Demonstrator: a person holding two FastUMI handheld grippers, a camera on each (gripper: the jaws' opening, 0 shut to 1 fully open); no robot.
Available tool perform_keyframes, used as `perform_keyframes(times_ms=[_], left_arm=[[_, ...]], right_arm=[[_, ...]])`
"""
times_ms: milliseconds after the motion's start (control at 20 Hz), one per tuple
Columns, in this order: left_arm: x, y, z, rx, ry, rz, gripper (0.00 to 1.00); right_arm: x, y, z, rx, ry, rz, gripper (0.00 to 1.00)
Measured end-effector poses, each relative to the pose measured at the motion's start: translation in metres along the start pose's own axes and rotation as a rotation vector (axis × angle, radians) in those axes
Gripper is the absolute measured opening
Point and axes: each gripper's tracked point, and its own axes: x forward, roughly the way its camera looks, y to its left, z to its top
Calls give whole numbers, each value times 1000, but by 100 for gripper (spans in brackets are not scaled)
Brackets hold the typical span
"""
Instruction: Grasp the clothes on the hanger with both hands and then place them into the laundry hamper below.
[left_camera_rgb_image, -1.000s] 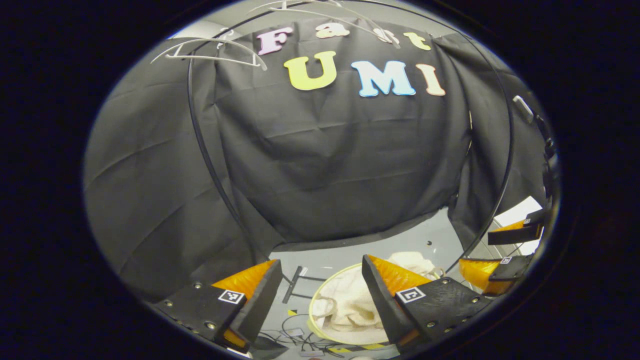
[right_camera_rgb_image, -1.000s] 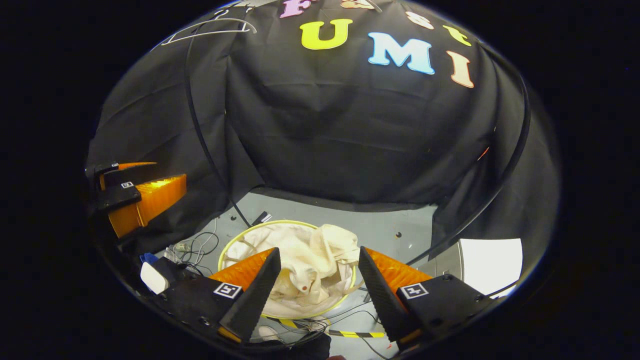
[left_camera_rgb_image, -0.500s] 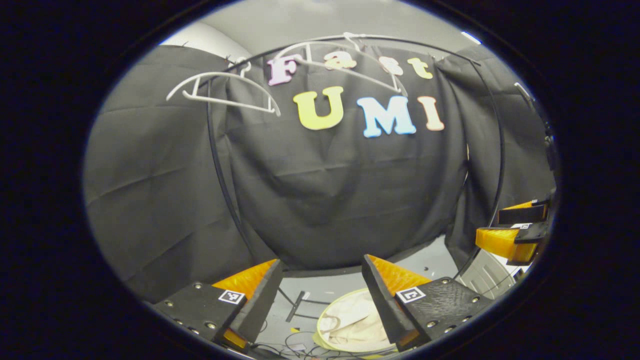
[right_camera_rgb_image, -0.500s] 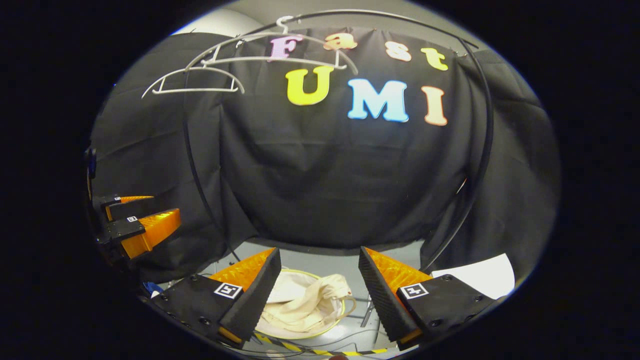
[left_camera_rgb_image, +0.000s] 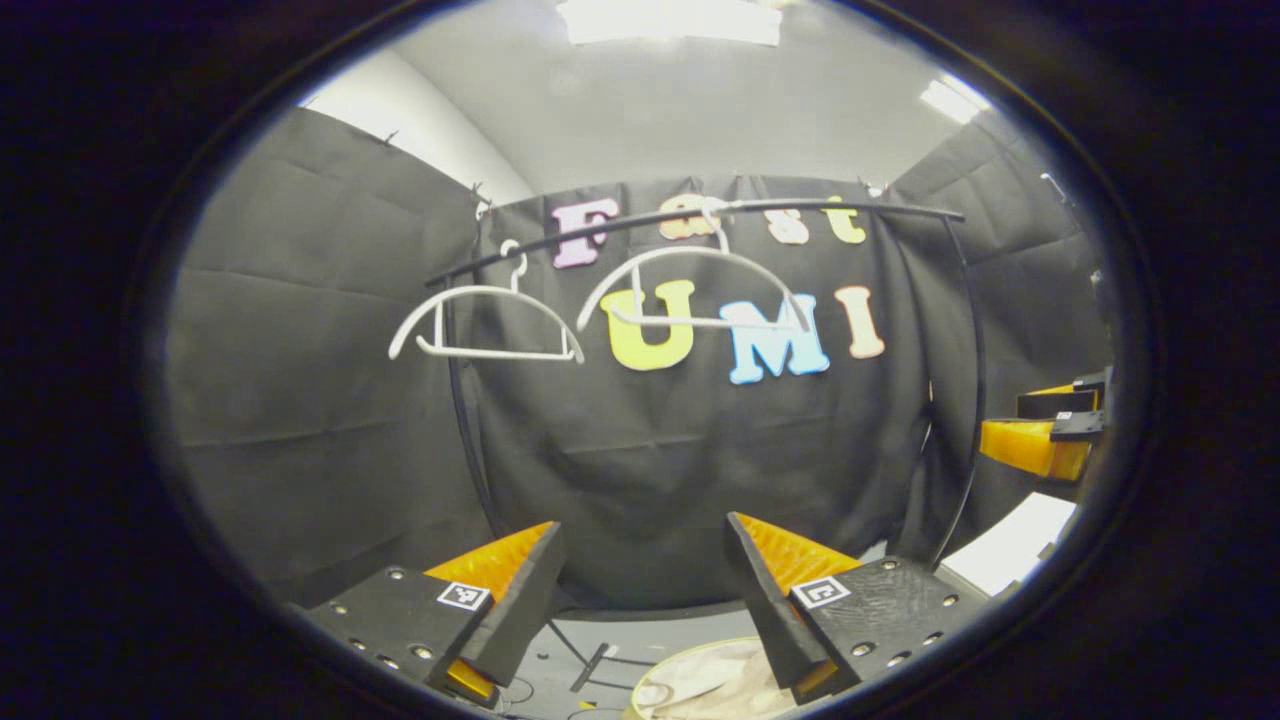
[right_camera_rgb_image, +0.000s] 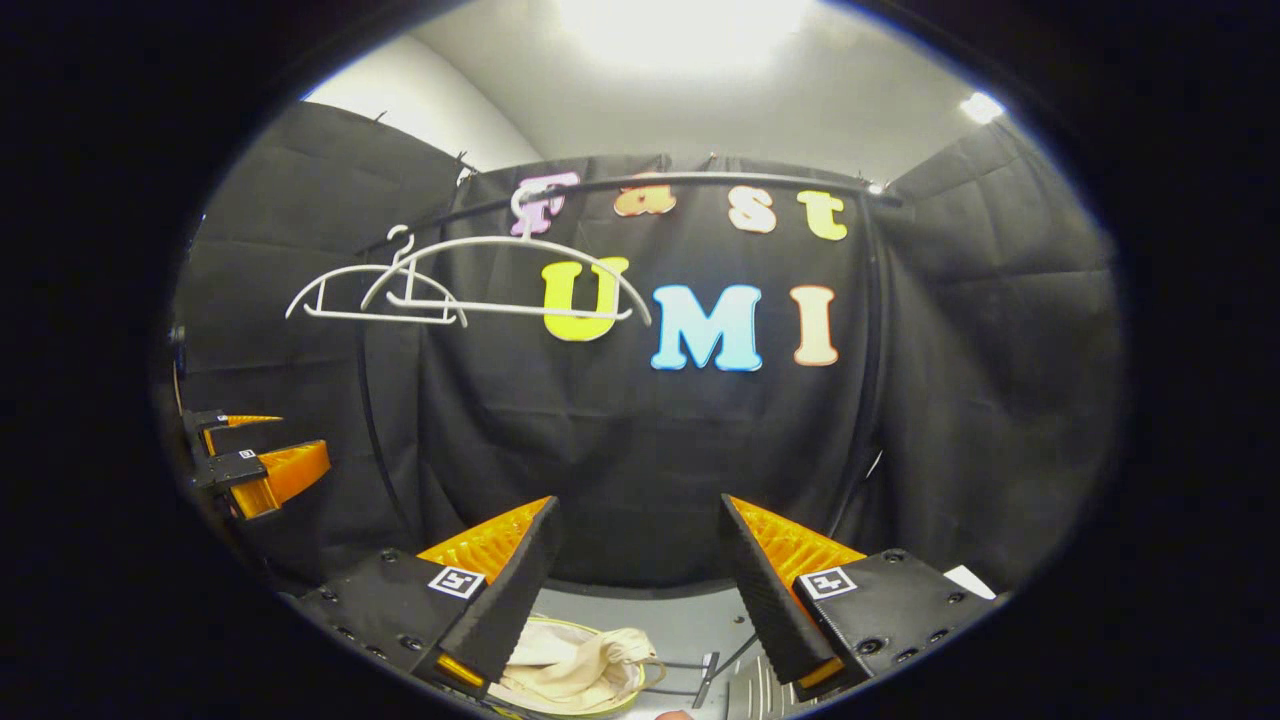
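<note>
Two bare white hangers (left_camera_rgb_image: 487, 325) are hanging from the black rail (left_camera_rgb_image: 700, 215) in front of the black cloth wall, side by side in the left gripper view and overlapping in the right gripper view (right_camera_rgb_image: 470, 285). The cream clothes (right_camera_rgb_image: 570, 665) are lying bunched in the round hamper (right_camera_rgb_image: 625, 695) on the grey floor below — the right gripper view is showing their folds between its fingers, while the left gripper view is catching just a pale sliver of them (left_camera_rgb_image: 700, 685) inside the hamper's rim (left_camera_rgb_image: 640, 700).

The left gripper (left_camera_rgb_image: 640, 590) is standing wide open, holding nothing; it is also showing at the left edge of the right gripper view (right_camera_rgb_image: 255, 455), its fingers apart. The right gripper (right_camera_rgb_image: 635, 575) is likewise spread wide and empty, and is appearing at the right edge of the left gripper view (left_camera_rgb_image: 1045, 430).

A white sheet (left_camera_rgb_image: 1005, 545) is lying on the floor at the right of the left gripper view. The rail's curved black uprights (right_camera_rgb_image: 365, 420) are running down on each side of the wall — none of them is crossing the space between either gripper's fingers.
</note>
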Motion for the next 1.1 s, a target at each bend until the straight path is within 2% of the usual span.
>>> perform_keyframes(times_ms=[150, 500, 650, 1100], left_arm=[[-21, -4, 32, 4, -50, 2, 94], [-56, -4, 55, 61, -114, 24, 94], [-72, -10, 60, 37, -133, 38, 94], [-92, -27, 69, 52, -155, 39, 94]], right_arm=[[-24, -23, 18, 9, -42, -31, 96], [-68, -65, 37, 23, -101, -102, 98], [-82, -74, 40, 33, -118, -119, 96], [-100, -81, 41, 42, -131, -120, 96]])
